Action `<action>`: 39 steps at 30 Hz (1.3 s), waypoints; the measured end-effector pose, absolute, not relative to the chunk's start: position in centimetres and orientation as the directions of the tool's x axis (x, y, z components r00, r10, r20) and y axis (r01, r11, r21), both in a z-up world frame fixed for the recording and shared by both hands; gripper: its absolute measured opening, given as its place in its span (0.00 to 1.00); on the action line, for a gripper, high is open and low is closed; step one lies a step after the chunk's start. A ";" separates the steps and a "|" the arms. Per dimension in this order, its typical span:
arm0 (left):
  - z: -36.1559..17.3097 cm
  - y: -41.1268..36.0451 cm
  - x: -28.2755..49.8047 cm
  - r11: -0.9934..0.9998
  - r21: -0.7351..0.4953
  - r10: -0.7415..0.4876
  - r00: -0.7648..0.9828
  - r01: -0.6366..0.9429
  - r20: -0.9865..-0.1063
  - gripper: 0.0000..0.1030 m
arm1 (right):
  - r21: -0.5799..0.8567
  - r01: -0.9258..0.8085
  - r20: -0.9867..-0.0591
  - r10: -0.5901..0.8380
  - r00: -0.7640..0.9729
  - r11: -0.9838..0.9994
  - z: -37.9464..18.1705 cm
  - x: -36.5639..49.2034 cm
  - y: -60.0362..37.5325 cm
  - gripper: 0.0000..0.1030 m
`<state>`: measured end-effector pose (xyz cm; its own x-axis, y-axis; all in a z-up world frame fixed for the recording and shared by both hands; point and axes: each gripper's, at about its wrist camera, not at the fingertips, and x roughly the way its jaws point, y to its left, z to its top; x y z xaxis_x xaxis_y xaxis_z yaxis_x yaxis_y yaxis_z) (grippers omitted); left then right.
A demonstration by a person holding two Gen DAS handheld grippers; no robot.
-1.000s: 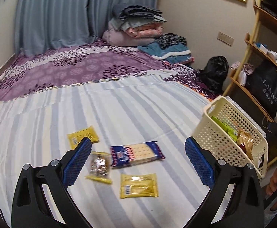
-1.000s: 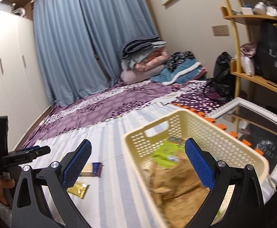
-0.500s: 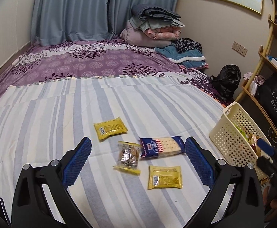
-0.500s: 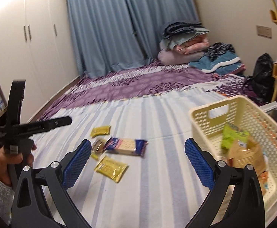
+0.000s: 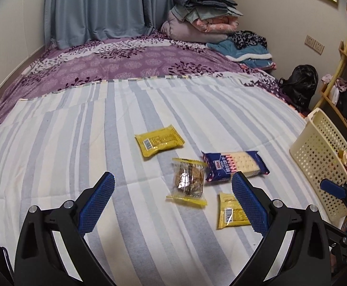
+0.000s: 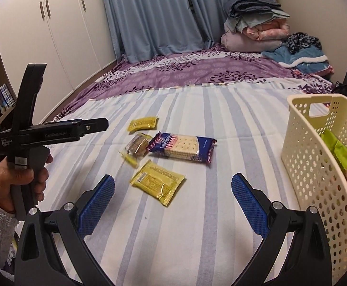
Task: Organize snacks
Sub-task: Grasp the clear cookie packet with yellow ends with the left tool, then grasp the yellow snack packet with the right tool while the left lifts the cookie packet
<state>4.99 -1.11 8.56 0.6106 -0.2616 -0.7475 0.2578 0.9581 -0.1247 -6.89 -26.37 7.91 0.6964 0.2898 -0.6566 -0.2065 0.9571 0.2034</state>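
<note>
Several snack packets lie on the striped bed sheet: a blue cracker pack [image 5: 234, 165] [image 6: 181, 146], a clear cookie packet [image 5: 187, 181] [image 6: 136, 146], a far yellow packet [image 5: 159, 140] [image 6: 143, 124] and a near yellow packet [image 5: 233, 214] [image 6: 156, 182]. A cream perforated basket [image 5: 321, 152] [image 6: 311, 166] at the right holds more snacks. My left gripper [image 5: 172, 202] is open and empty, hovering just short of the cookie packet. My right gripper [image 6: 172, 202] is open and empty, just short of the near yellow packet, left of the basket.
The bed has a purple floral cover [image 5: 130, 64] further back, with folded bedding [image 5: 202, 16] piled by the curtains. A wooden shelf [image 5: 345, 54] and a black bag [image 5: 299, 85] stand at the right. White wardrobes [image 6: 61, 31] line the left wall.
Both grippers have swung left, from the basket toward the loose packets on the sheet. The basket has slid to the right edge of both views. Both stay open and empty.
</note>
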 end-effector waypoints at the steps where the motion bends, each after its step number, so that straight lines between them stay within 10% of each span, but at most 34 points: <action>1: 8.2 -1.3 5.1 0.957 -0.122 -0.261 0.605 0.262 -0.752 0.97 | 0.205 -0.208 -0.661 0.292 0.692 0.956 7.8 -6.8 -26.5 0.95; 17: 2.6 -4.0 7.8 0.943 -0.066 -0.233 0.508 0.325 -0.829 0.96 | 0.222 -0.212 -0.694 0.307 0.651 0.952 5.9 -4.9 -26.2 0.95; 29: 1.1 -5.6 9.1 0.924 -0.032 -0.229 0.482 0.382 -0.846 0.43 | 0.227 -0.262 -0.701 0.344 0.624 0.938 5.0 -3.5 -25.4 0.95; 39: 2.5 -2.5 8.5 0.943 -0.050 -0.226 0.523 0.329 -0.822 0.39 | 0.251 -0.434 -0.706 0.470 0.530 0.865 4.0 -1.0 -21.9 0.95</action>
<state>8.47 -2.53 2.53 0.5230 -0.2260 -0.8218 0.3292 0.9429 -0.0499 -1.00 -21.94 4.02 0.5300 0.4701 -0.7058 -0.4338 0.8654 0.2508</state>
